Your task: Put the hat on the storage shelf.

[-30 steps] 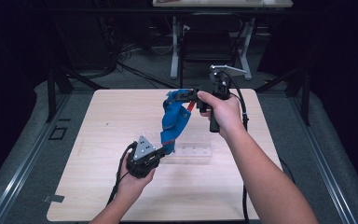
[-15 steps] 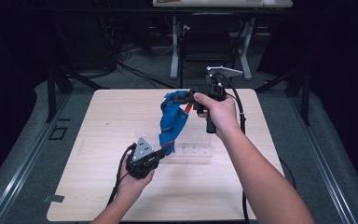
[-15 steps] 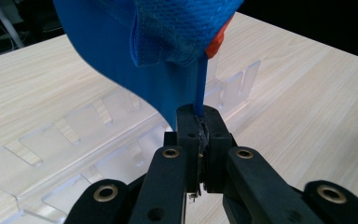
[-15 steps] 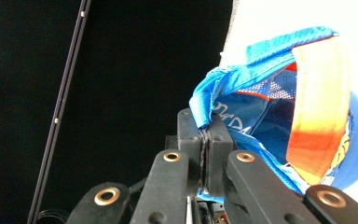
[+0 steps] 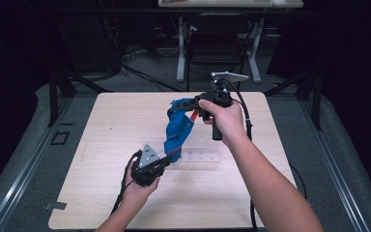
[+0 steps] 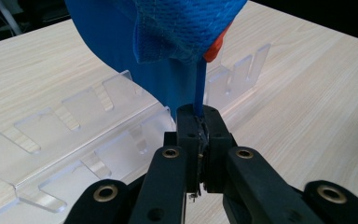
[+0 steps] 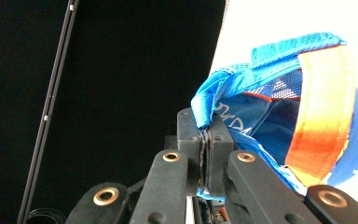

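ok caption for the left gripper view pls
Left gripper shut on a blue cap, above a clear rack on the table.

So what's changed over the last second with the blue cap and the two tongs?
Almost nothing. The right tongs shifted very slightly, holding the top edge of the blue cap up above the wooden table. The left tongs stay shut on the cap's lower edge, beside the clear plastic rack. Both grips are unchanged, nothing was let go, and the cap hangs stretched between them as before.
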`<state>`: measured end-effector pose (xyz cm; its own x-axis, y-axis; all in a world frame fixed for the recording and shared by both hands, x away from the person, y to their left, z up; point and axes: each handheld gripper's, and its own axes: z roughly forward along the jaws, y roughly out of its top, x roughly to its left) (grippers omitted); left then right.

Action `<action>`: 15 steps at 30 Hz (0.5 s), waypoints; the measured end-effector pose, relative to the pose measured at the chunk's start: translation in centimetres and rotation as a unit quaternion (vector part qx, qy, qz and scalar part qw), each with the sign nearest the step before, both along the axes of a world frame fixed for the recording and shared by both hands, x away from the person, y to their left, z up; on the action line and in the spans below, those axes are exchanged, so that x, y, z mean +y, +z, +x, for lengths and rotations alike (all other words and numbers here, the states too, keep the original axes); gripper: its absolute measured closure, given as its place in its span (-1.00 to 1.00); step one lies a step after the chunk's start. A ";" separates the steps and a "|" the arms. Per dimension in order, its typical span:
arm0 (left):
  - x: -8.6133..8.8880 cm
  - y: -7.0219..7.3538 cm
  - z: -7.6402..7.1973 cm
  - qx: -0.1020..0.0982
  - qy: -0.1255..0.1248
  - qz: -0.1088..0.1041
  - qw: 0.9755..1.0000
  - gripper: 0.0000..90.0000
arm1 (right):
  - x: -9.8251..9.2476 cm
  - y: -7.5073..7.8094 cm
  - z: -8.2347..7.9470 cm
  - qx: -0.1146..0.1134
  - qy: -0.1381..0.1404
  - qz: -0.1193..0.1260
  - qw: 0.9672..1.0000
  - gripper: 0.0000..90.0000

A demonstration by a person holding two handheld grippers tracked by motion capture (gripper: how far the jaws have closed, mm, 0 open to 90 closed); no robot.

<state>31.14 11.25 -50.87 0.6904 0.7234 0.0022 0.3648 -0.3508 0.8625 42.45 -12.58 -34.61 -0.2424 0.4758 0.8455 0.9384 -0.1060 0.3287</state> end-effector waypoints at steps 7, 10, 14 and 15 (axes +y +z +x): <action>-0.2 -0.4 0.0 -0.002 0.003 0.009 1.000 0.97 | -0.5 0.0 -0.2 -0.009 -0.009 -0.023 1.000 0.78; -0.2 -0.6 0.0 0.000 0.002 0.017 1.000 0.97 | -0.6 0.0 -0.3 -0.016 -0.011 -0.033 0.999 0.70; -0.4 -0.9 0.1 0.001 0.002 0.023 1.000 0.97 | -0.8 0.1 -0.4 -0.025 -0.014 -0.069 0.997 0.60; -0.4 -1.0 0.1 0.003 0.003 0.021 1.000 0.97 | -0.8 0.1 -0.5 -0.030 -0.014 -0.083 0.996 0.57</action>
